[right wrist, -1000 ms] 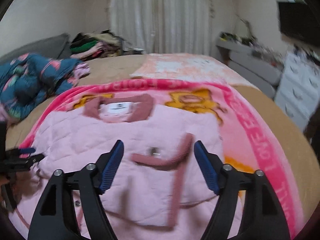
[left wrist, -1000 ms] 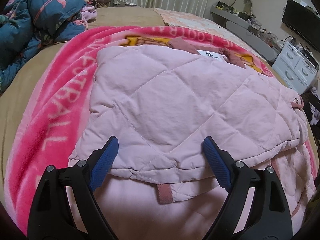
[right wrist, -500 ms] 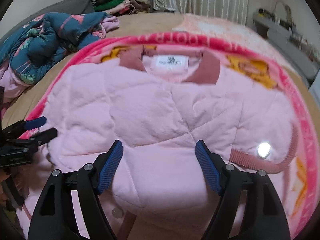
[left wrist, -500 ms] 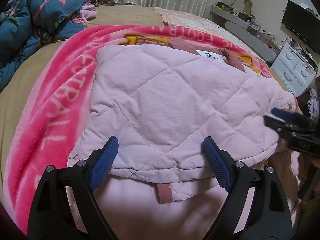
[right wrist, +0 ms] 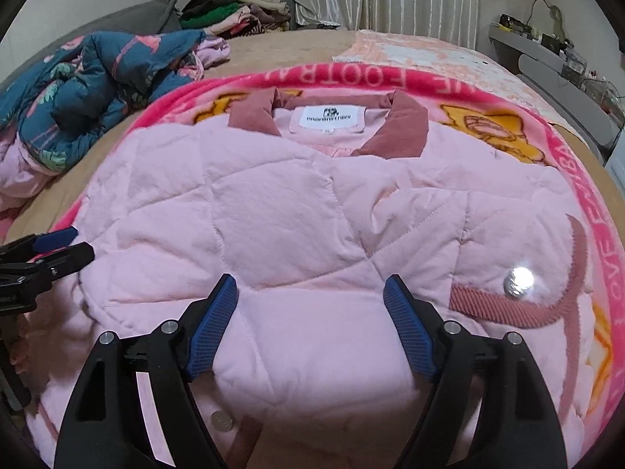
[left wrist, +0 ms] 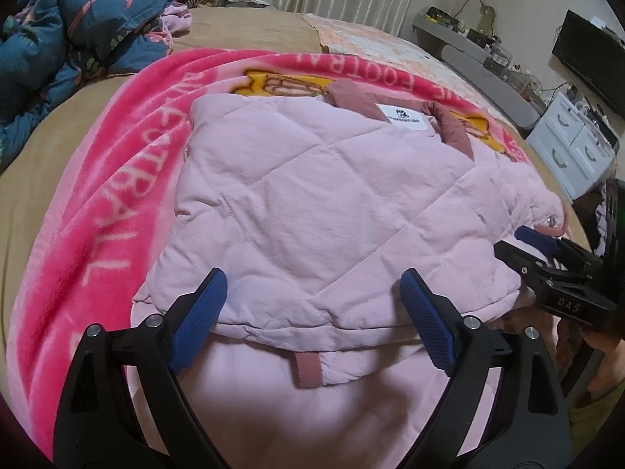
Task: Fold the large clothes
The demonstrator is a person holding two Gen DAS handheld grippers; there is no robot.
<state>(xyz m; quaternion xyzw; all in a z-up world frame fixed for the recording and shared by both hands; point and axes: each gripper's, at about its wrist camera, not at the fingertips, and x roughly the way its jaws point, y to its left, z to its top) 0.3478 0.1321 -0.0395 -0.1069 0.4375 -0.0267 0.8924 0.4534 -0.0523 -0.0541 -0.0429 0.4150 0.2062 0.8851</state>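
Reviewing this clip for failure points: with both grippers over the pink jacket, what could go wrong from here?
1. Both the left gripper and the right gripper have just been opening and stand wide above the puffy quilted jacket; a shallow pinch might catch only the top layer, undoing the fold.
2. The jacket lies on a loose pink blanket; a deep bite could snag it too.
3. The strap with the metal snap lies loose and may flop out.

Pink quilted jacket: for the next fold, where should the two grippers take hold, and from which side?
Probably the near folded edge of the pink quilted jacket, approached from the hem side. It forms a thick raised lip facing the open left gripper and right gripper.
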